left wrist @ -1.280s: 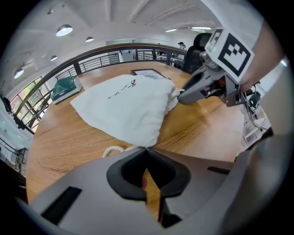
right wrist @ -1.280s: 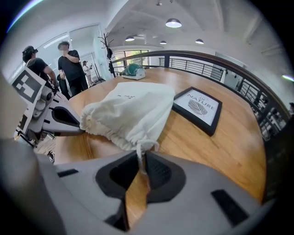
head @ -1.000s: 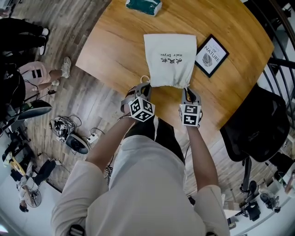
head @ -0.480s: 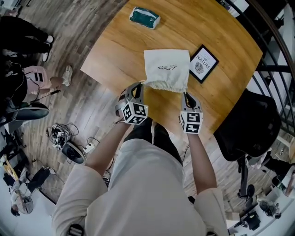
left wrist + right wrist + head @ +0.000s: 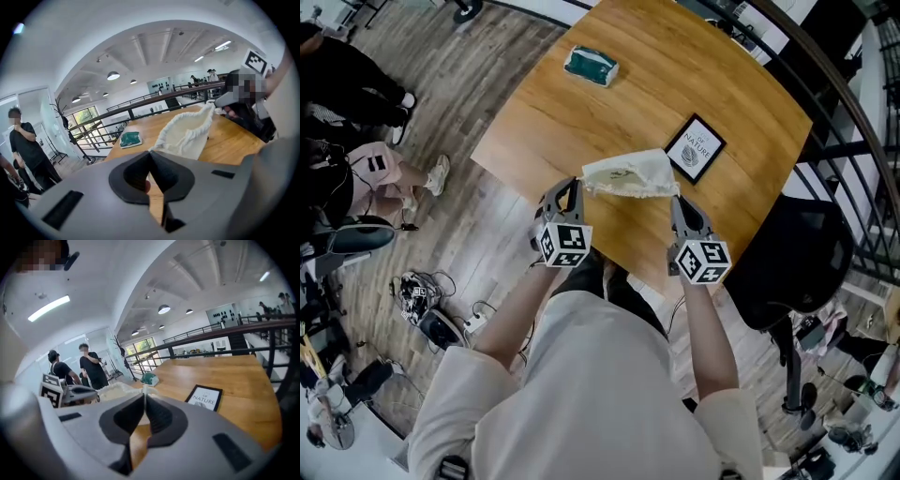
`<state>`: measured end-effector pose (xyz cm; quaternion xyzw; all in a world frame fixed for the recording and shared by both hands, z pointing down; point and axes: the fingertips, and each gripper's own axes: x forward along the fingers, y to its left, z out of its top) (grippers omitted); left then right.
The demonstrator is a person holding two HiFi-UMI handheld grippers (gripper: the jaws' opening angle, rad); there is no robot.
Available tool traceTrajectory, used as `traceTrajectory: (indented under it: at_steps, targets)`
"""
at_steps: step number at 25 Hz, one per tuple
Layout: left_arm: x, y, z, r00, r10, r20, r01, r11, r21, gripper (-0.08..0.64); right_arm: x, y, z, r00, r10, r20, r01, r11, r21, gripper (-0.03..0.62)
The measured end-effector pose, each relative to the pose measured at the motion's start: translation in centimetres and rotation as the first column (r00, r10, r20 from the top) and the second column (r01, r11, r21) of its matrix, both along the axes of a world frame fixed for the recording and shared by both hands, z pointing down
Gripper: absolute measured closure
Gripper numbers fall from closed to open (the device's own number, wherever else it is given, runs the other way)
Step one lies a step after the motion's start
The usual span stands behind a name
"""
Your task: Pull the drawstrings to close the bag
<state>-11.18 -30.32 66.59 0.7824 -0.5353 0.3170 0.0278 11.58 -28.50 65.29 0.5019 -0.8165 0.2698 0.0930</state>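
Stretching crosswise above the wooden tabletop [image 5: 581,112], the cream fabric drawstring bag [image 5: 628,176] runs from left tool [image 5: 575,187] to right tool [image 5: 678,202], each clamped shut on its white drawstring [image 5: 143,390].

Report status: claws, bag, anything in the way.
Shut on drawstring ends: left claw, right claw. White drawstring bag strung between them, mouth gathered. The framed print and teal packet lie clear; nothing in the way.
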Motion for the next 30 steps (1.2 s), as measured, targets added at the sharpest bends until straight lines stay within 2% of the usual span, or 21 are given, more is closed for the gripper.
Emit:
traceTrajectory:
  at_steps: [4,6,10,13,18,25,30]
  targets:
    - [0.1,0.4,-2.3,1.0,-0.008,-0.028,0.009,0.999,0.039,0.568,0.2,-0.2,-2.3,0.989,-0.025,0.148,0.024,1.0,0.013,0.577]
    - [0.1,0.5,-3.4,1.0,-0.004,-0.027,0.006,0.998,0.057,0.568,0.4,-0.2,-3.3,0.984,-0.02,0.179,0.017,1.0,0.019,0.578]
    - [-0.3,0.7,-6.1,0.999,-0.022,-0.023,0.024,0.995,0.099,0.568,2.0,-0.3,-5.3,0.998,0.03,0.062,-0.034,0.997,0.072,0.584]
    - [-0.9,0.7,-8.1,0.997,-0.055,-0.046,0.06,0.989,0.135,0.568,3.6,-0.4,-6.5,0.996,0.086,-0.003,-0.085,0.991,0.107,0.588]
    - [-0.6,1.3,-11.2,0.998,-0.051,-0.048,0.06,0.977,0.205,0.568,4.3,0.0,-8.7,0.991,0.098,-0.093,-0.08,0.979,0.185,0.589]
    - [-0.7,0.7,-15.0,0.996,-0.059,-0.065,0.075,0.956,0.284,0.568,4.9,-0.9,-12.7,0.976,0.156,-0.149,-0.108,0.951,0.288,0.589]
    - [-0.6,-0.4,-18.7,0.992,-0.097,-0.084,0.121,0.924,0.362,0.568,5.6,-1.4,-16.2,0.953,0.239,-0.184,-0.156,0.913,0.376,0.589]
